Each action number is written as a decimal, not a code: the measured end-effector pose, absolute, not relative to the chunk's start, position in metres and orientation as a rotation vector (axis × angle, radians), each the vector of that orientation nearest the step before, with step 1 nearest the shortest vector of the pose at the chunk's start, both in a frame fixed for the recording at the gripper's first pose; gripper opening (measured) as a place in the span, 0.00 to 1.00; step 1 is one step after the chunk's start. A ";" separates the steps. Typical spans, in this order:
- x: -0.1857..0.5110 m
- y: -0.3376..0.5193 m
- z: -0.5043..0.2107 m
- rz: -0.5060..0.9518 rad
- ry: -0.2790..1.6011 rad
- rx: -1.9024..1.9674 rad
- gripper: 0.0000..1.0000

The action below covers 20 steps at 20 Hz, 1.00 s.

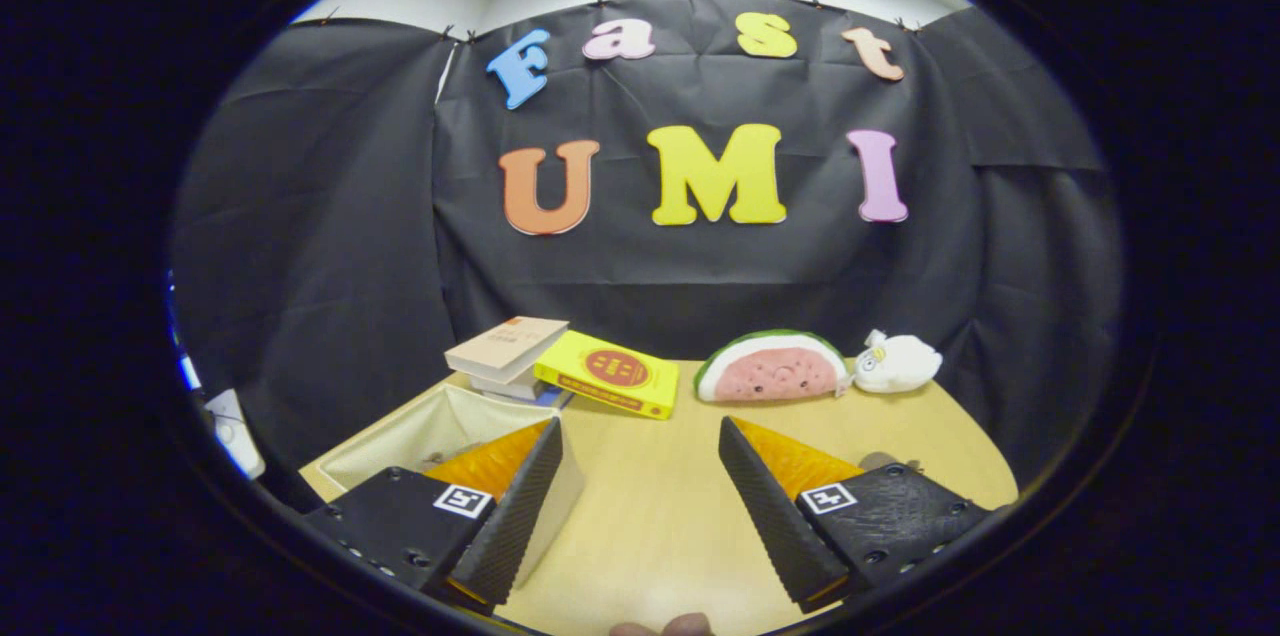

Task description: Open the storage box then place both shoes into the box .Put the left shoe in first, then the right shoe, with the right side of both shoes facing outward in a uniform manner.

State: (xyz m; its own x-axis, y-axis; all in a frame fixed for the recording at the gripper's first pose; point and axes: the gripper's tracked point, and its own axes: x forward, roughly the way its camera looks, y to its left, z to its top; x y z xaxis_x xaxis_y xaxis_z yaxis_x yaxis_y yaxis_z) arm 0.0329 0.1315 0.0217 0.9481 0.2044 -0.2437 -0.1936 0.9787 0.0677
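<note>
My gripper [640, 496] is open above the wooden table [650, 506], with bare tabletop between its two black ridged fingers [520, 506]. A beige fabric storage box [420, 431] stands open-topped on the table, partly behind the left finger; its inside looks pale and I cannot see its bottom. A small grey-brown shape [880, 461] peeks out just behind the right finger; what it is I cannot tell.
Beyond the fingers at the table's back lie a stack of books [505, 351], a yellow book [610, 374], a watermelon-slice plush [772, 368] and a white plush toy [897, 362]. A fingertip [665, 626] shows at the near edge. A white object [232, 431] sits off the table's left.
</note>
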 end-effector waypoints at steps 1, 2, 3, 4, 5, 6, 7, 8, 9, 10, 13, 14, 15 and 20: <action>0.033 0.113 0.021 0.191 0.244 0.028 0.96; 0.032 0.092 0.018 0.179 0.243 0.016 0.96; 0.030 0.072 0.013 0.166 0.244 0.006 0.96; 0.029 0.050 0.009 0.149 0.249 0.001 0.96; 0.029 0.025 0.006 0.123 0.247 -0.006 0.96; 0.028 0.001 0.003 0.094 0.247 -0.010 0.96; 0.028 -0.022 -0.002 0.068 0.252 -0.011 0.96; 0.028 -0.044 -0.009 0.047 0.263 -0.005 0.96; 0.028 -0.063 -0.015 0.031 0.278 0.007 0.96; 0.030 -0.081 -0.022 0.014 0.295 0.018 0.96; 0.035 -0.124 -0.050 -0.020 0.373 0.031 0.96; 0.036 -0.131 -0.063 -0.016 0.409 0.034 0.96; 0.039 -0.136 -0.078 -0.013 0.451 0.036 0.96; 0.055 -0.143 -0.144 0.003 0.650 0.021 0.96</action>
